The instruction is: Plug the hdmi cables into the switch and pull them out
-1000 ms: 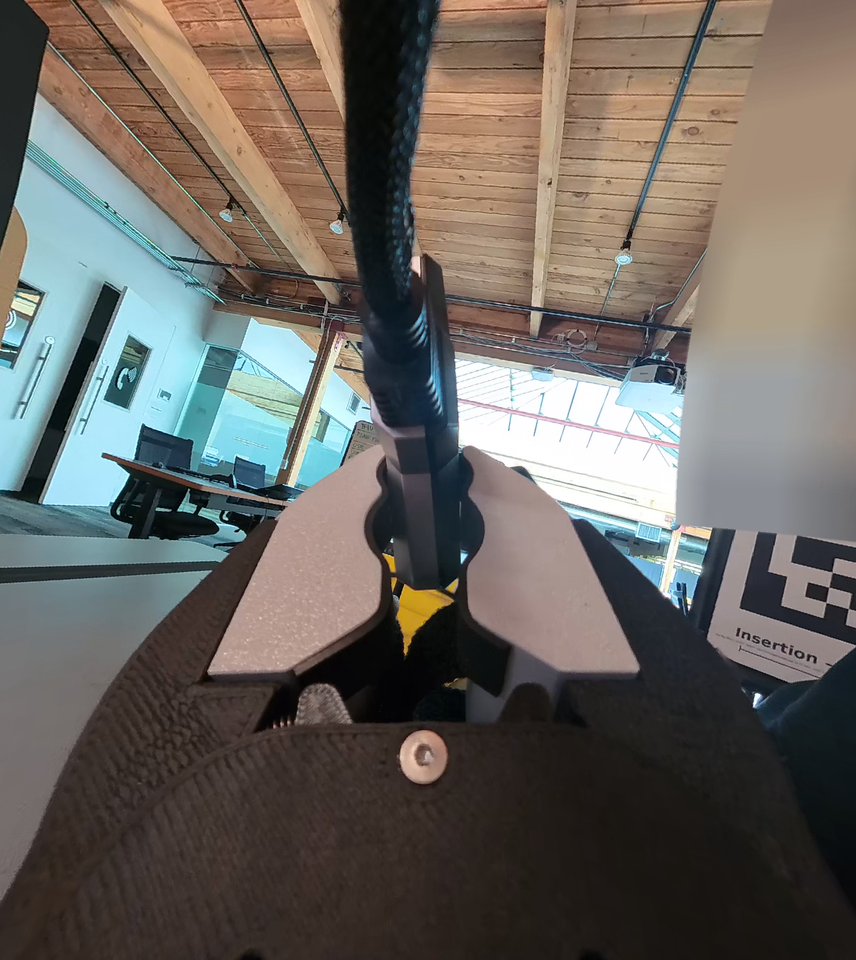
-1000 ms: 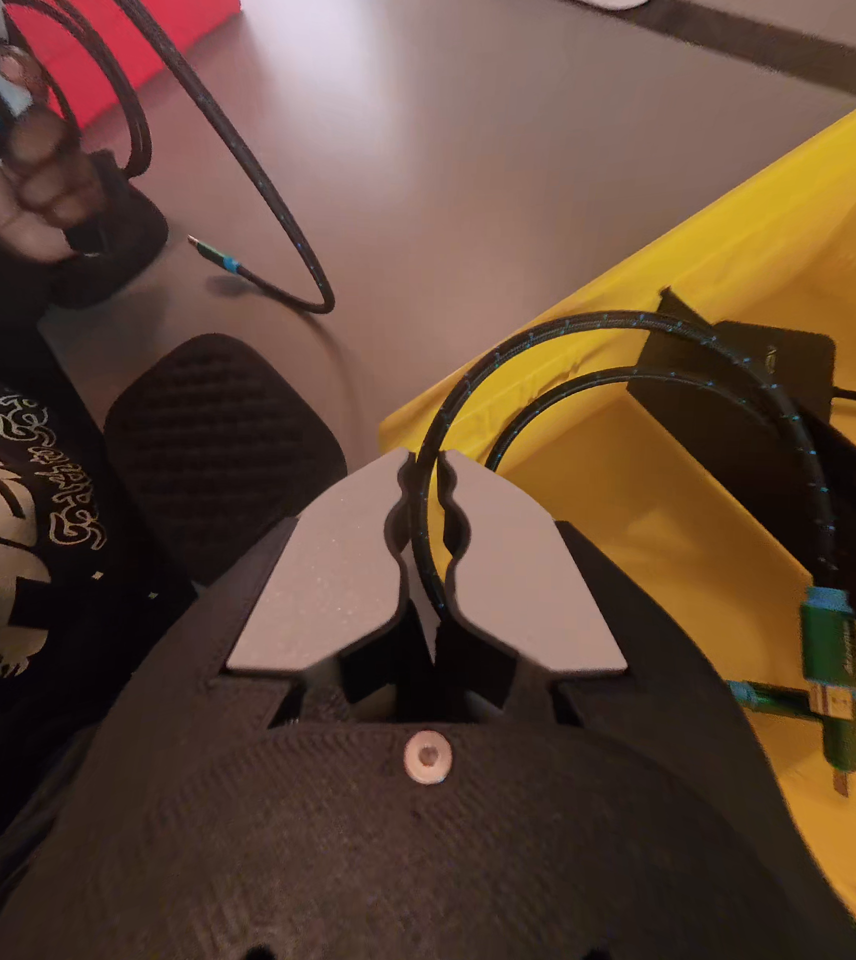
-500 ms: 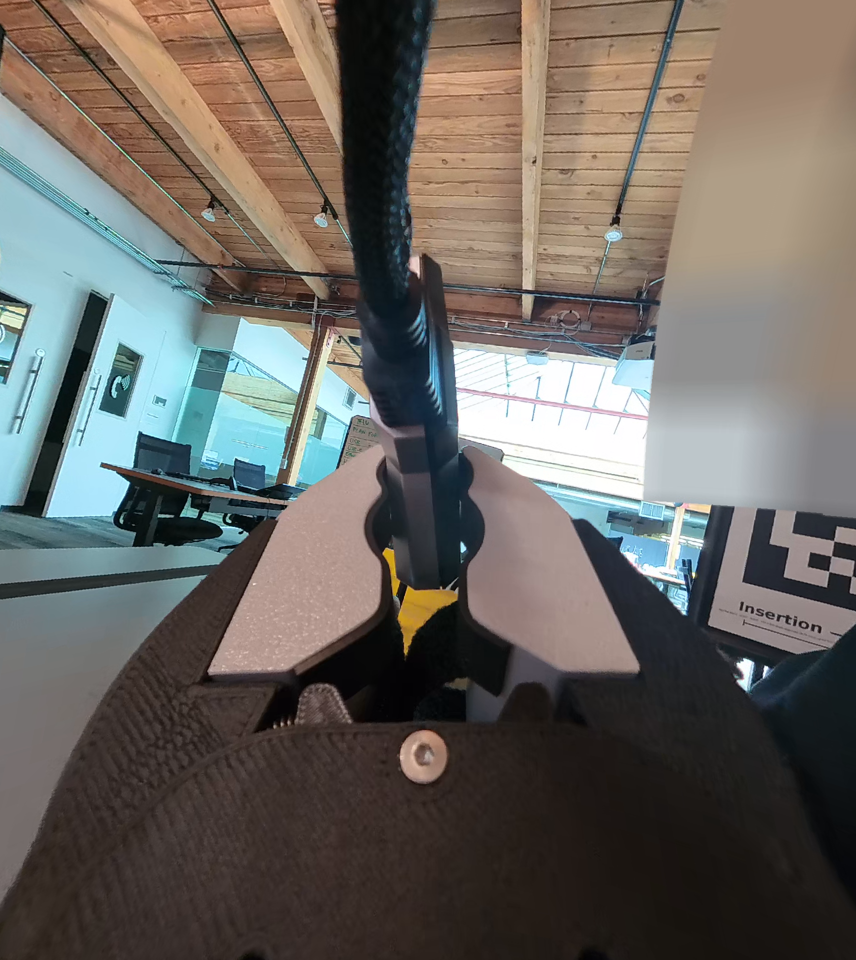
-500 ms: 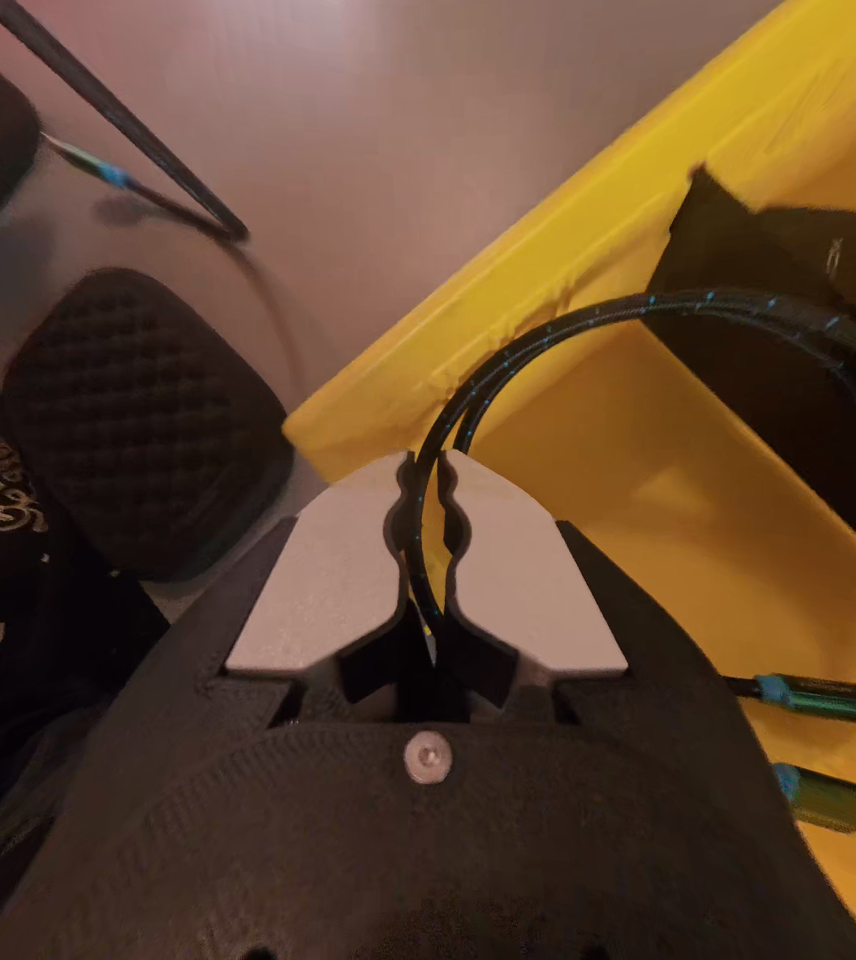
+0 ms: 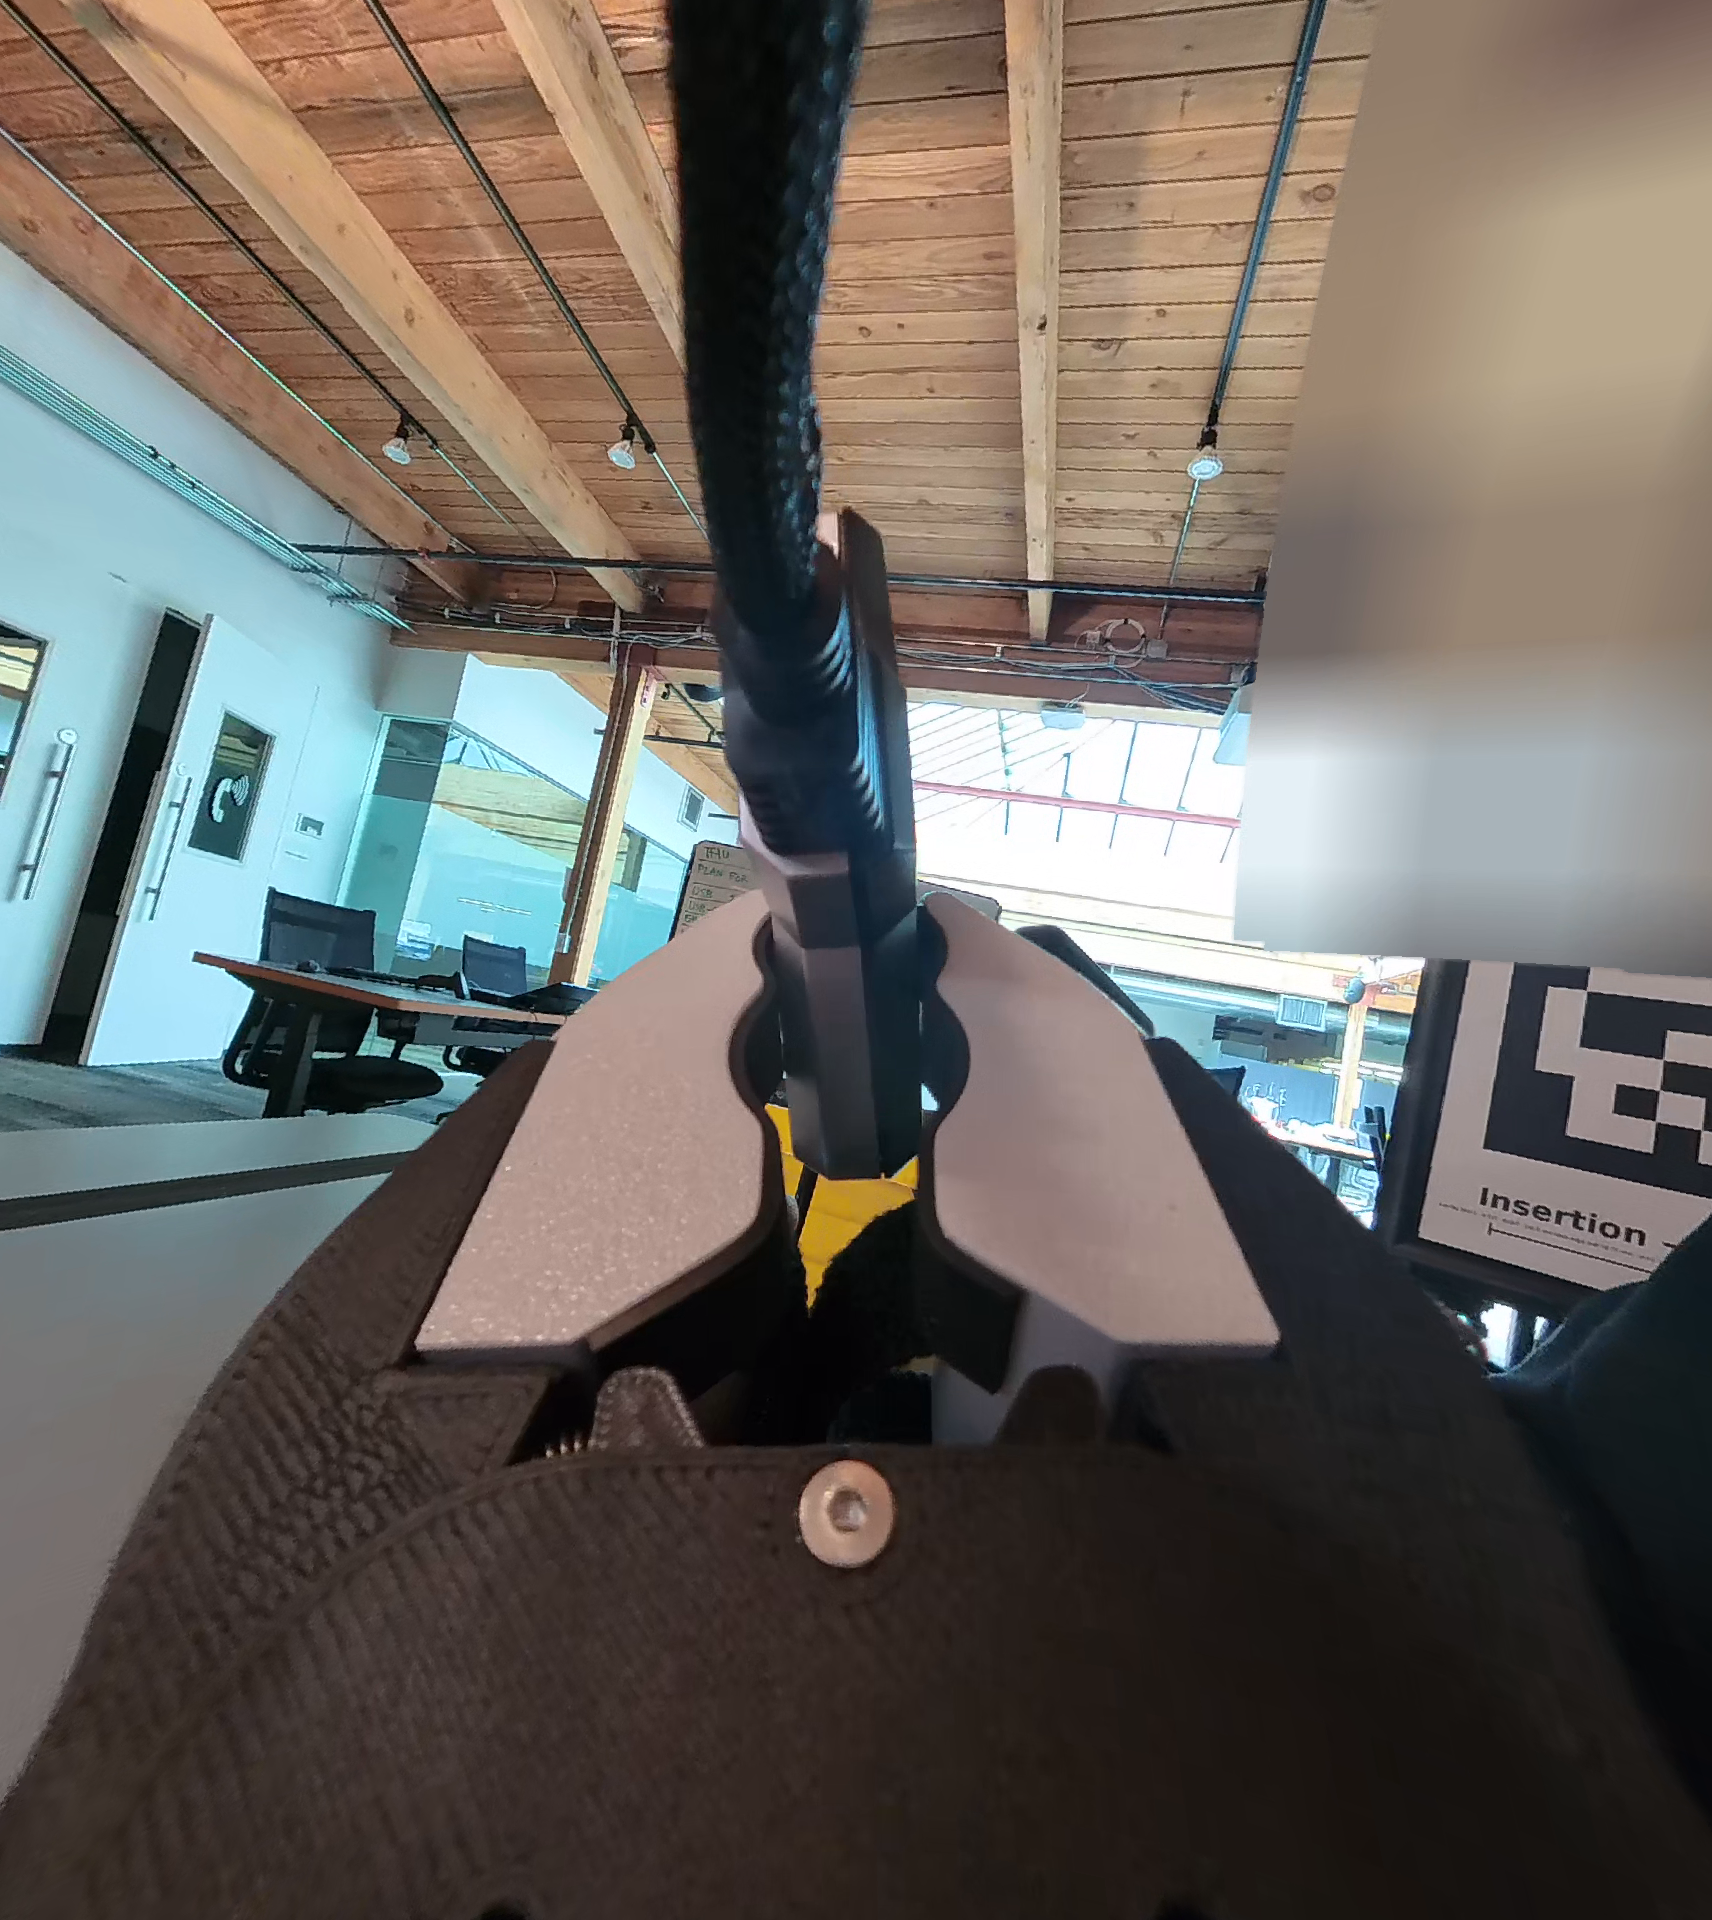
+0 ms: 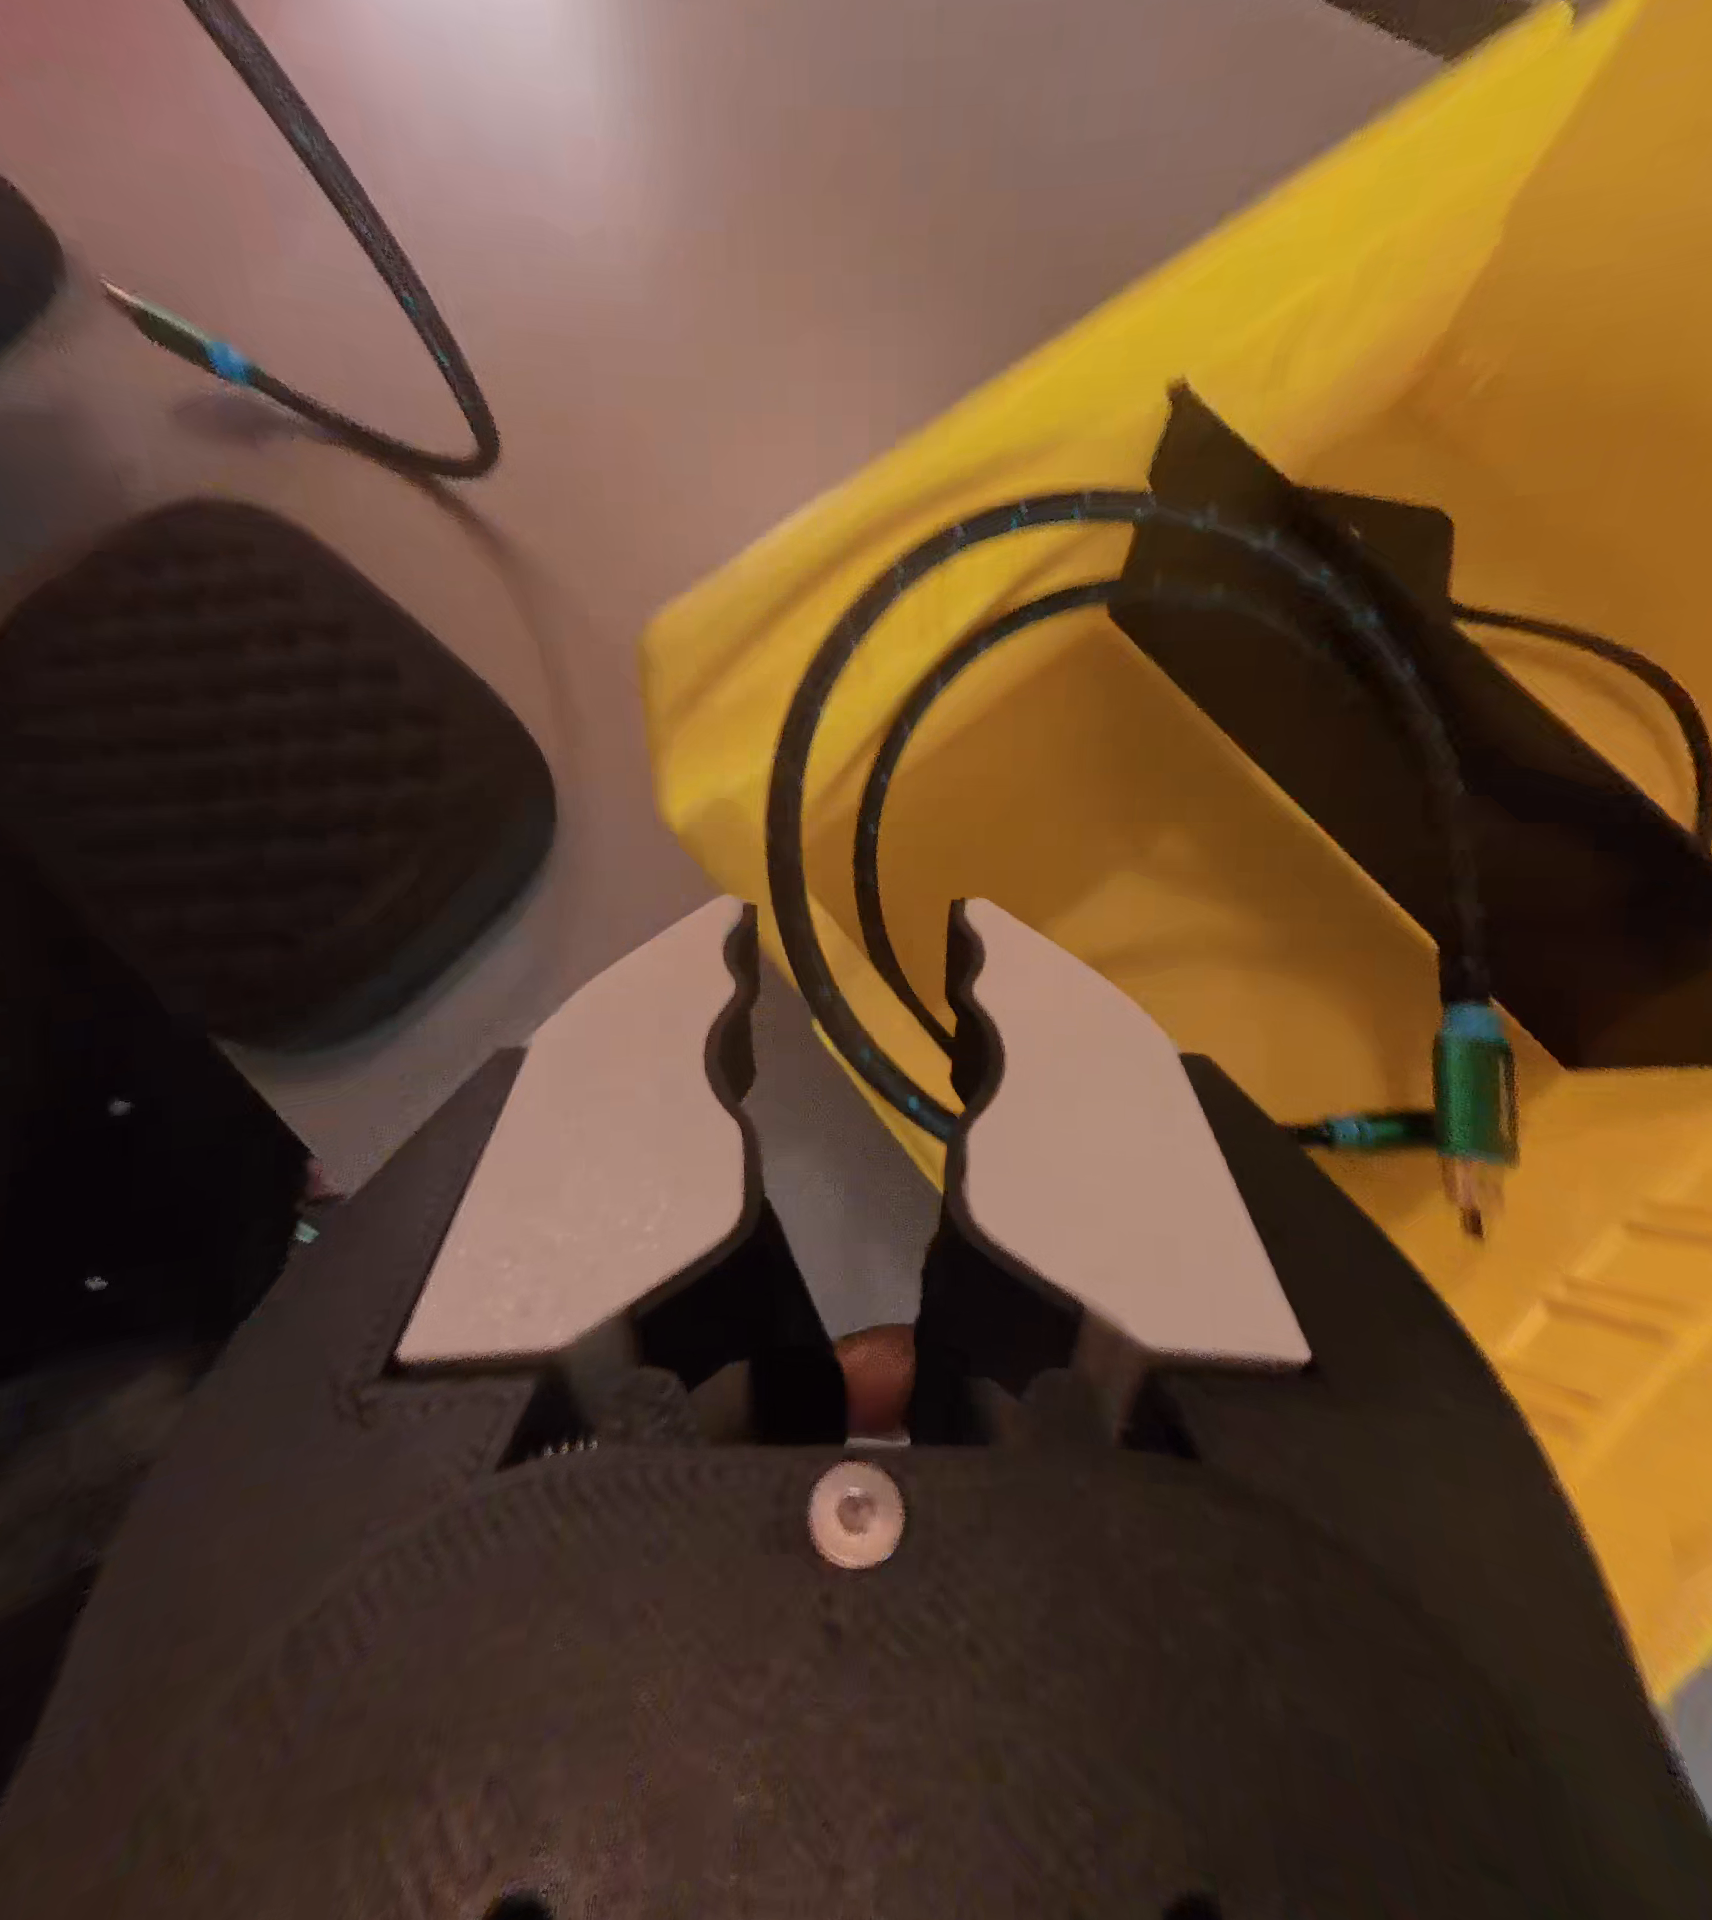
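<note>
Wooden beams (image 5: 935, 312) fill the background of our left wrist view. Our left gripper (image 5: 847, 997) clamps a black plug (image 5: 836, 997) between its fingers; its long axis runs upright, its cable (image 5: 758, 312) rising past the fingertips, slightly left.

From the right wrist view, over a grey table (image 6: 727, 260), our right gripper (image 6: 852, 987) stands apart. A looped braided cable (image 6: 800, 790) passes between the fingertips; contact with the right finger is unclear. Its green plug (image 6: 1475, 1081) points down in the yellow bin (image 6: 1247, 343), right of the fingers, beside the black switch (image 6: 1517, 821).
</note>
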